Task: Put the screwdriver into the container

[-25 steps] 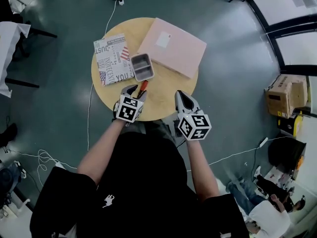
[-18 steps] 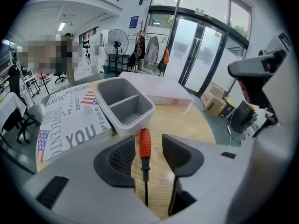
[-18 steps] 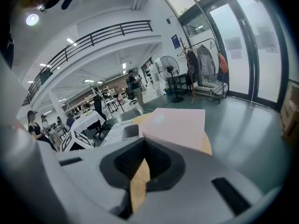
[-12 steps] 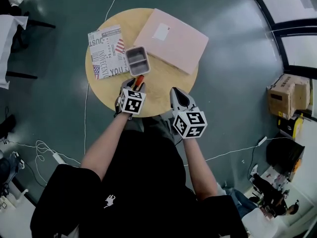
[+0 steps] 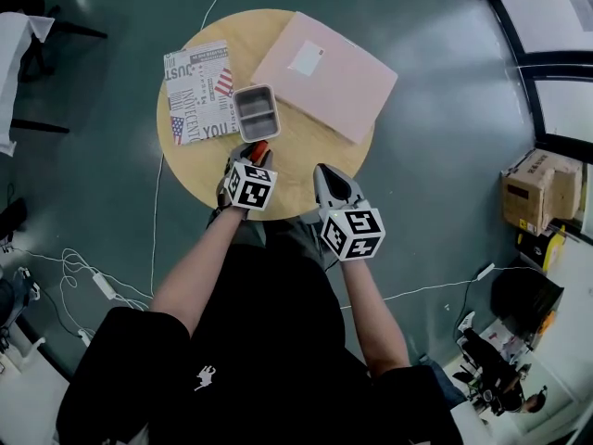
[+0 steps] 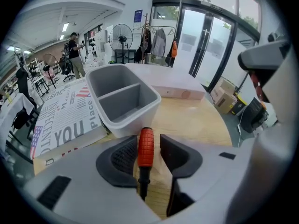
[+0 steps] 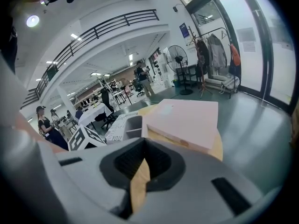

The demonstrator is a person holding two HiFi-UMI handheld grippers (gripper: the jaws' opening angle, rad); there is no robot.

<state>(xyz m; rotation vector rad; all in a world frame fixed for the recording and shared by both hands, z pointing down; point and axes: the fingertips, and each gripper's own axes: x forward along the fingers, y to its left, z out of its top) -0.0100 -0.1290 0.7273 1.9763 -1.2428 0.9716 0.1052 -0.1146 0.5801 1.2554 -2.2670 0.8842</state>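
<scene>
A round wooden table (image 5: 289, 160) is standing on a grey-green floor (image 5: 445, 156). A grey two-compartment container (image 5: 256, 113) is sitting near the table's middle. In the head view, a flat box printed with newspaper-style lettering (image 5: 196, 91) is lying just left of the container. A flat pink box (image 5: 324, 75) is lying to the container's right, overhanging the table's edge. An orange-handled screwdriver (image 5: 258, 148) is pointing its handle at the container's near wall.
</scene>
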